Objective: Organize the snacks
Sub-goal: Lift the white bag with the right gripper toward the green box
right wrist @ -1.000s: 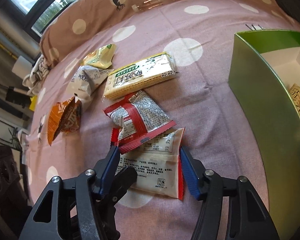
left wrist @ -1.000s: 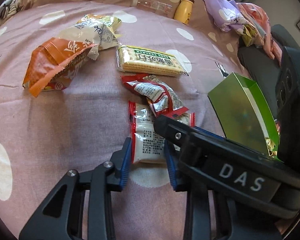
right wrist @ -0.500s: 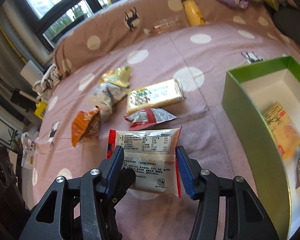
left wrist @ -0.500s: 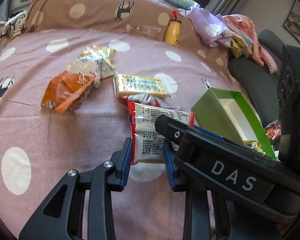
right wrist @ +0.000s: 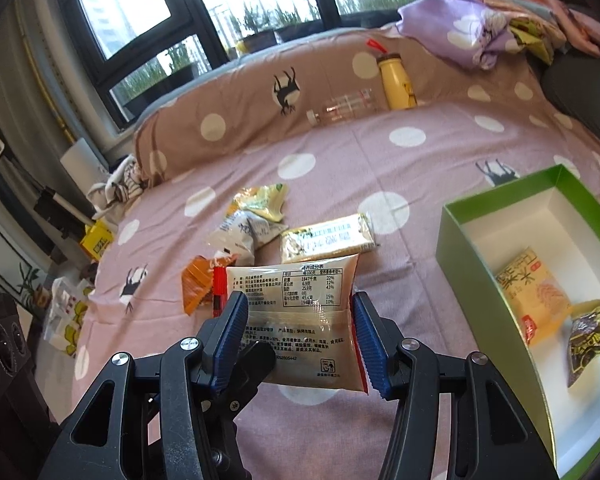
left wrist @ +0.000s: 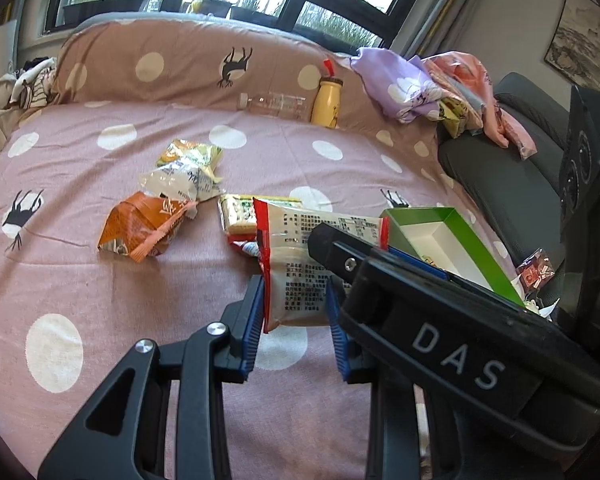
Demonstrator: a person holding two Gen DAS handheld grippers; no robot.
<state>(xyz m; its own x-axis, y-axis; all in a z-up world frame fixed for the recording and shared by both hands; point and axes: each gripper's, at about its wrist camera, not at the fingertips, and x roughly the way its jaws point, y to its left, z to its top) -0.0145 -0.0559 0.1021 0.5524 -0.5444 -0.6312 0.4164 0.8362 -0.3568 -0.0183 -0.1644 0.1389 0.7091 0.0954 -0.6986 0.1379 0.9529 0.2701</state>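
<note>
One flat, glossy plastic snack packet (right wrist: 300,312)

A pale snack packet (right wrist: 300,312) with red ends, printed back up, hangs above the bed, beside the green box (right wrist: 480,264)

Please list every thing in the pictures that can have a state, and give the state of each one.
Left gripper: shut on the white packet.
Right gripper: shut on the white packet.
White packet: sealed, held off the bed.
Green box: open, two snacks inside.
Orange bag: crumpled, lying on the bed.
Cracker pack: sealed, lying flat.
Yellow bottle: capped, upright against the pillow.
Clear bottle: lying on its side.
</note>
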